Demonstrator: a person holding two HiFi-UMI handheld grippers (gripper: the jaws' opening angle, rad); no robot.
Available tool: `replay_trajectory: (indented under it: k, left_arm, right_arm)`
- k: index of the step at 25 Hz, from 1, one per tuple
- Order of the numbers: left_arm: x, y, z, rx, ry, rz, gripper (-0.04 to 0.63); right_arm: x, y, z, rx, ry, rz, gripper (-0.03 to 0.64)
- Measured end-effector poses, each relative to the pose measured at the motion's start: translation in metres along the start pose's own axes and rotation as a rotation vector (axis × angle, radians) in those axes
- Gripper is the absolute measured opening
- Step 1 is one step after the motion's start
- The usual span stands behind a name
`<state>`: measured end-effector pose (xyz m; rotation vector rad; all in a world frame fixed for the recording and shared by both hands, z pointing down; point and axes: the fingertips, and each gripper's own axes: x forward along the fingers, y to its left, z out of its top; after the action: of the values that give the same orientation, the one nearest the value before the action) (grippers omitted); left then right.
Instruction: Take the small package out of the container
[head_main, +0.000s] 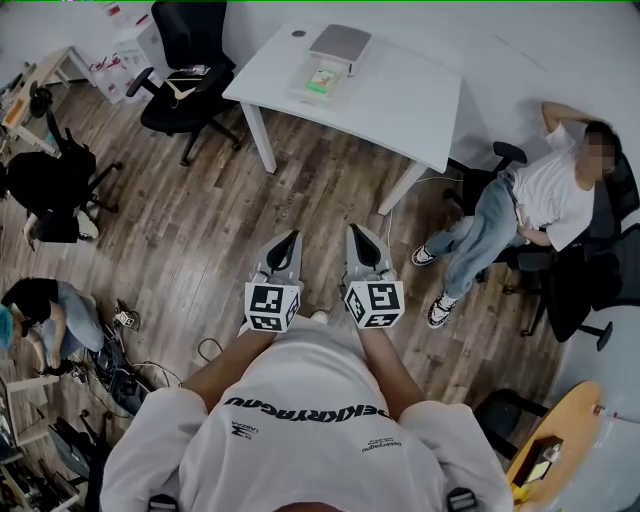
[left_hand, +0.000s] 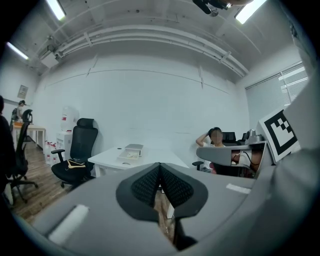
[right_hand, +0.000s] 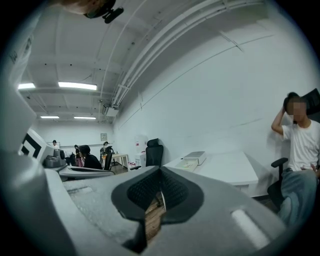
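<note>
Small package (head_main: 322, 80), green on top as far as we can make out, lies inside the shallow pale container (head_main: 303, 93) on the white bench (head_main: 420, 100). It is near the bench's far side, just in front of a flat grey box (head_main: 340, 42). We stand well apart from that bench on the wooden floor (head_main: 200, 230), holding both tools out in front of our chest, side by side, tips pointing towards the bench. Our left tongs (head_main: 293, 238) are clenched: in the left gripper view the two ribbed pads (left_hand: 147, 186) meet along one line with nothing between them, and only floor shows below. Our right tongs (head_main: 356, 232) are likewise clenched and empty, their pads (right_hand: 175, 189) pressed together at the tip in the right gripper view. The marker cube (head_main: 272, 306) of the left tool sits close to our hand, and the right tool carries one like it. A black office chair (head_main: 185, 70) stands off the bench's left end with a small item on its seat. To the right of the bench a person (head_main: 545, 195) in a white shirt and jeans leans back in another chair, one arm raised to the head. At the left edge another person (head_main: 45, 310) crouches among cables on the floor, and a round wooden table (head_main: 565, 440) shows at the lower right.
</note>
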<state>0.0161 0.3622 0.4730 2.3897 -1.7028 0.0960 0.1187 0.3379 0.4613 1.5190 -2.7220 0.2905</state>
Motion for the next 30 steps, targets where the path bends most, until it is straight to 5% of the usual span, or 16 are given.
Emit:
replay_trajectory:
  k: [13, 30]
  left_arm:
    - [0.062, 0.025, 0.006, -0.016, -0.003, -0.021, 0.006]
    - [0.192, 0.109, 0.036, -0.032, 0.053, -0.098, 0.006]
  right_arm:
    - [0.057, -0.025, 0.007, -0.015, 0.001, -0.004, -0.002]
    - [0.202, -0.065, 0.026, -0.006, 0.036, -0.073, -0.002]
